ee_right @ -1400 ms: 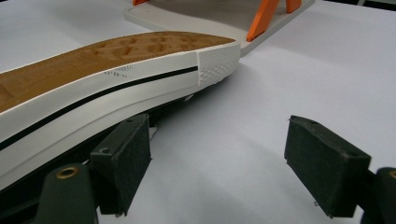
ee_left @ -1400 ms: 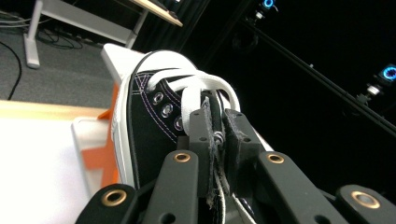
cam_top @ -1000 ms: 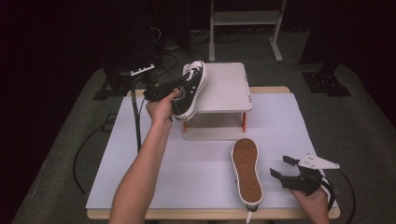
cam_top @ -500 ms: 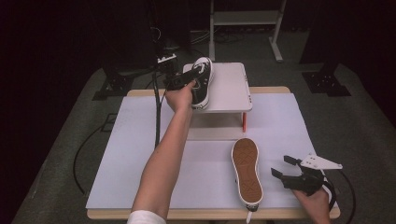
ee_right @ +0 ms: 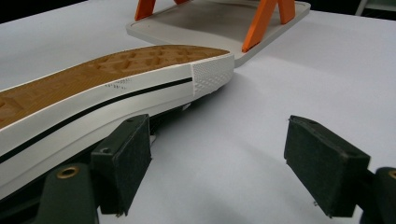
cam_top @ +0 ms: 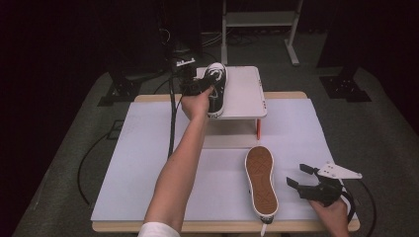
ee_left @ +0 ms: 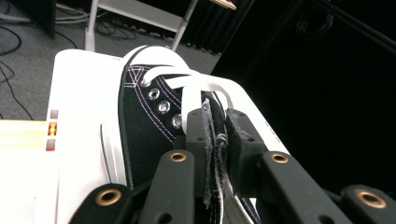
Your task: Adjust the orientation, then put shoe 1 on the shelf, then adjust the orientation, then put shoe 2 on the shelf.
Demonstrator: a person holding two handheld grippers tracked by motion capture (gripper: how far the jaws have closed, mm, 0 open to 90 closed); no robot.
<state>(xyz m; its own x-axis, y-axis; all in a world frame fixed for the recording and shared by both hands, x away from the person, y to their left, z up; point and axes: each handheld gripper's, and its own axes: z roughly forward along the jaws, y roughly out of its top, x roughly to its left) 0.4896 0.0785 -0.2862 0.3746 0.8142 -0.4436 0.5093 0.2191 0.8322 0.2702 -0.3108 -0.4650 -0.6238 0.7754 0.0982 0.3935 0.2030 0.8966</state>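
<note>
The left hand-held gripper [ee_left: 215, 140] is clamped on the tongue and lace edge of a black sneaker [cam_top: 216, 88] with white laces, silver eyelets and a white rubber toe cap. That sneaker stands upright on the left part of a small white stand [cam_top: 242, 91] with orange legs, its outer side close to the stand's left edge; the rest of the stand's top, to the right of the sneaker, lies bare. The right hand-held gripper [cam_top: 307, 181], jaws spread wide and holding nothing, rests on the table [cam_top: 138, 163] in front of the stand, just right of the second sneaker [cam_top: 261, 181], which lies sole-up, tan tread showing, its heel near the table's front edge.
</note>
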